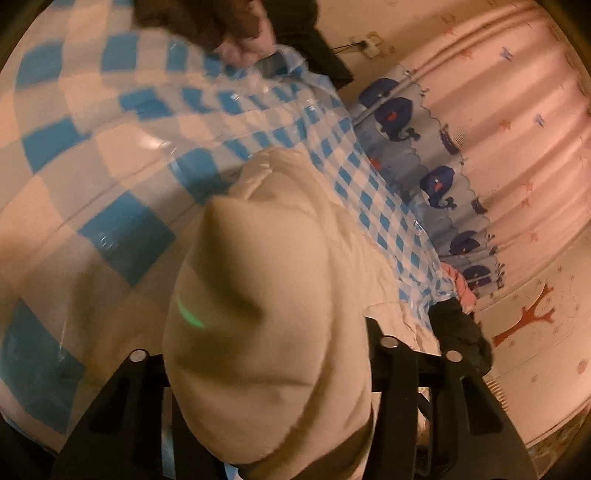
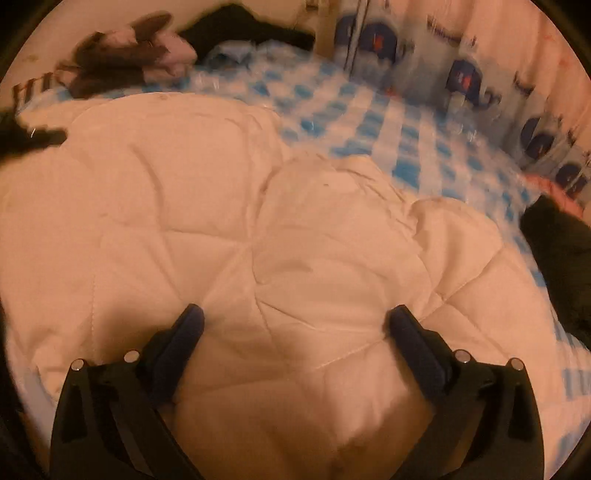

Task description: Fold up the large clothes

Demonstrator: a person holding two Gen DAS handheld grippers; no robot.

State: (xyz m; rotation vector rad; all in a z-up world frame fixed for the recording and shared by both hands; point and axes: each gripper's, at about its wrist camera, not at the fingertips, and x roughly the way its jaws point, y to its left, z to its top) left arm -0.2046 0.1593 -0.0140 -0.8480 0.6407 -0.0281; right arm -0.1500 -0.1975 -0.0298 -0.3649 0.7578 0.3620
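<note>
While the left gripper (image 1: pixel 266 369) pinches the cream quilted garment (image 2: pixel 240 240), the right gripper (image 2: pixel 295 332) hovers wide open and empty, folding barely begun.

Ahead of the right gripper (image 2: pixel 293 317), whose jaws stand wide with nothing between them, open room is offered by the flat cream quilted garment (image 2: pixel 229 206). Beyond it, a clear strip of blue-checked cover (image 2: pixel 373 122) is seen. The far edge is blocked by a brown and pink pile (image 2: pixel 129 55) and dark clothing (image 2: pixel 251 29). The right side is closed off by a whale-print curtain (image 2: pixel 480 85) and a dark bundle (image 2: pixel 557 251). The left view is largely filled by a raised cream fold (image 1: pixel 258 302).
</note>
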